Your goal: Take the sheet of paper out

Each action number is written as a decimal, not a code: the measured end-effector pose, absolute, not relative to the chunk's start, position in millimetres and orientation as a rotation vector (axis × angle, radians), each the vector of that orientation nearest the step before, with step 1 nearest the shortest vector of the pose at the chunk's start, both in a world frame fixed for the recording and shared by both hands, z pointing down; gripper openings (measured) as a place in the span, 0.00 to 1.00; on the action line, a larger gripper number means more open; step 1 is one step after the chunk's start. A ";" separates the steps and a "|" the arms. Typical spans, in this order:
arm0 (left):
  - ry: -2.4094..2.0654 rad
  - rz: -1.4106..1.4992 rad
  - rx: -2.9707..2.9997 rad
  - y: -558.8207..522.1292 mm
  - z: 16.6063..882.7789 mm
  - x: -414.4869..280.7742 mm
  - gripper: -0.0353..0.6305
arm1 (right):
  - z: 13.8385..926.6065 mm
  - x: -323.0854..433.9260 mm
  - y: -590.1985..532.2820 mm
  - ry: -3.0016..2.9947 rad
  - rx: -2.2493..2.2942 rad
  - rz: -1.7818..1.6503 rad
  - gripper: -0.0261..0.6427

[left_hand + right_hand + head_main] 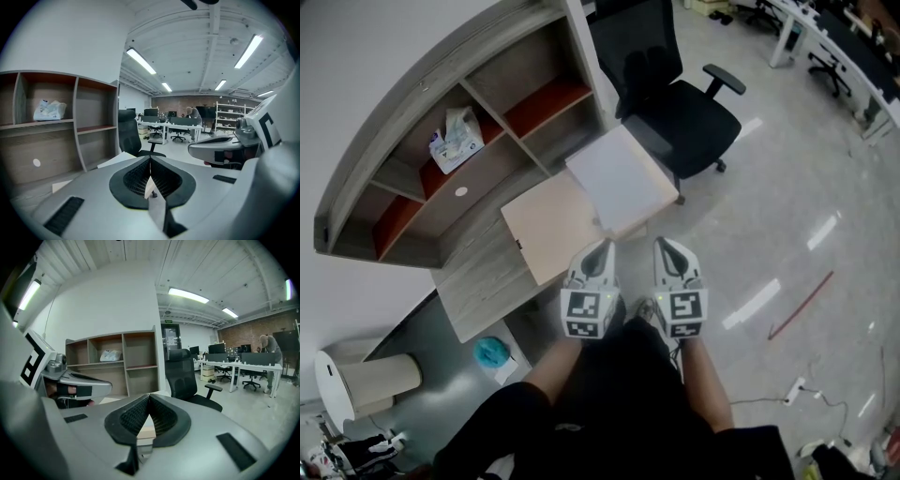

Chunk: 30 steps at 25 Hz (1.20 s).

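So the sheet of paper [621, 178] is sitting just above the middle of the head view. It lies flat on some pale wooden box or block (can't tell which from here), next to a beige board [546, 230] that sticks out from the tabletop [478, 281], with the office chair [675, 103] right behind it.

The left gripper [600, 247] and right gripper [667, 246] are side by side just below the sheet's near edge. Both have their jaws pressed together with nothing in them; you only see bits of the wood and paper through the gap under the pads. Neither looks to be touching the sheet.

My guess on handling: it's a single sheet, so it'll weigh next to nothing, flop as soon as one end comes up, and crease if pinched hard or dragged over the box edge. It's probably slick on that smooth wood too, so pushing will just slide it around.

I'd go for the near edge or the near-left corner, closest to the left gripper. The jaws need to open first, then one pad slips under and it gets lifted gently.
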<state>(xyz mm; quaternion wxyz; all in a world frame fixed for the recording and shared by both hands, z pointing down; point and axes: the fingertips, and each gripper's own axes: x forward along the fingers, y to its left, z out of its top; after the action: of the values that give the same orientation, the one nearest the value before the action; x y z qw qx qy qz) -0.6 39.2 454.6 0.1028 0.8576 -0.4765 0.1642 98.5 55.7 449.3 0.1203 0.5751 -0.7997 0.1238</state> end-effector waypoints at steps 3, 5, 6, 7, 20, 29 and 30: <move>-1.405 0.495 2.528 30.9 457.6 2.2 0.12 | 451.1 103.4 51.2 -2.329 1.685 0.359 0.06; -1.402 0.493 2.533 23.9 458.2 4.0 0.12 | 453.4 108.0 46.5 -2.316 1.695 0.362 0.06; -1.402 0.491 2.535 19.9 458.8 4.4 0.12 | 455.4 110.0 43.9 -2.309 1.699 0.366 0.06; -1.403 0.491 2.536 15.6 460.1 4.1 0.12 | 457.5 111.6 41.1 -2.304 1.703 0.370 0.06; -1.313 0.544 2.496 -39.0 496.5 9.8 0.12 | 495.7 134.0 -13.4 -2.176 1.701 0.460 0.06; -1.271 0.550 2.415 -79.4 531.0 -10.2 0.12 | 533.5 123.2 -47.0 -2.094 1.643 0.560 0.06; -1.261 0.554 2.411 -81.3 535.0 -9.4 0.12 | 538.2 124.0 -49.1 -2.083 1.638 0.576 0.06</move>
<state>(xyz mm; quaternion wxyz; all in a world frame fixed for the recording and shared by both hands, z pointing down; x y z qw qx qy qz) -9.4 -81.3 535.0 0.1814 0.8539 -0.4466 0.1964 124.0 -49.1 538.2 0.2132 0.5900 -0.7505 0.2077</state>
